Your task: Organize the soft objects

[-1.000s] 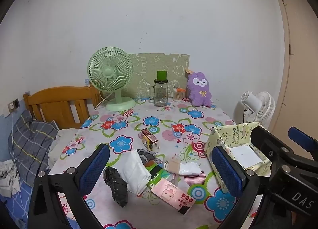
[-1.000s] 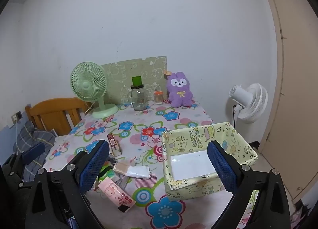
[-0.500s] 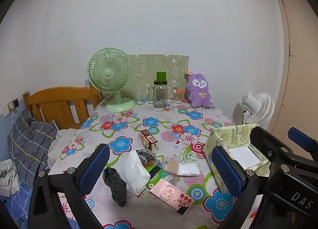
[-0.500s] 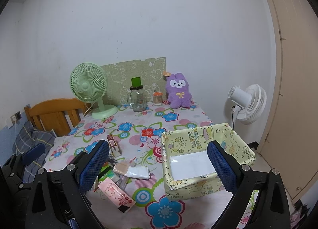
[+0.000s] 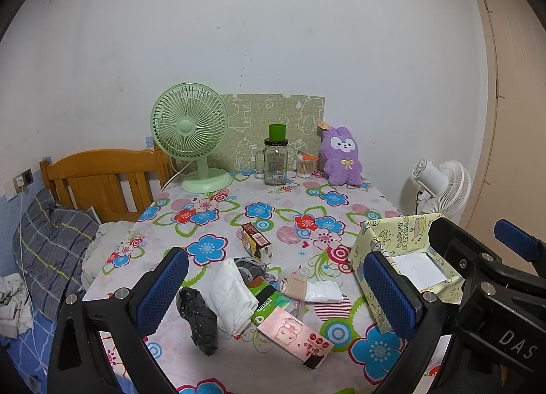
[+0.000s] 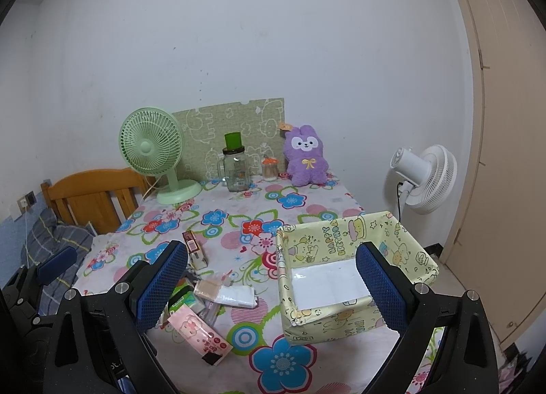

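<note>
A pile of soft items lies on the floral tablecloth near the front: a black rolled bundle point(image 5: 199, 319), a white folded cloth point(image 5: 232, 295), a grey sock point(image 5: 254, 269), a white packet point(image 5: 322, 291) and a pink packet point(image 5: 295, 336). A yellow cartoon box point(image 6: 355, 271) stands open at the front right, holding only a white liner. A purple plush rabbit point(image 5: 341, 156) sits at the back. My left gripper point(image 5: 273, 291) is open above the pile. My right gripper point(image 6: 271, 286) is open, between the pile and the box.
A green desk fan point(image 5: 191, 134), a glass jar with green lid point(image 5: 274, 163) and a small jar of swabs point(image 5: 304, 165) stand at the table's back. A small carton point(image 5: 256, 242) lies mid-table. A wooden bed headboard point(image 5: 99, 179) is left; a white floor fan point(image 6: 423, 177) is right.
Both grippers have drawn back slightly and risen a little; the table scene looks slightly farther. Nothing on the table has moved.
</note>
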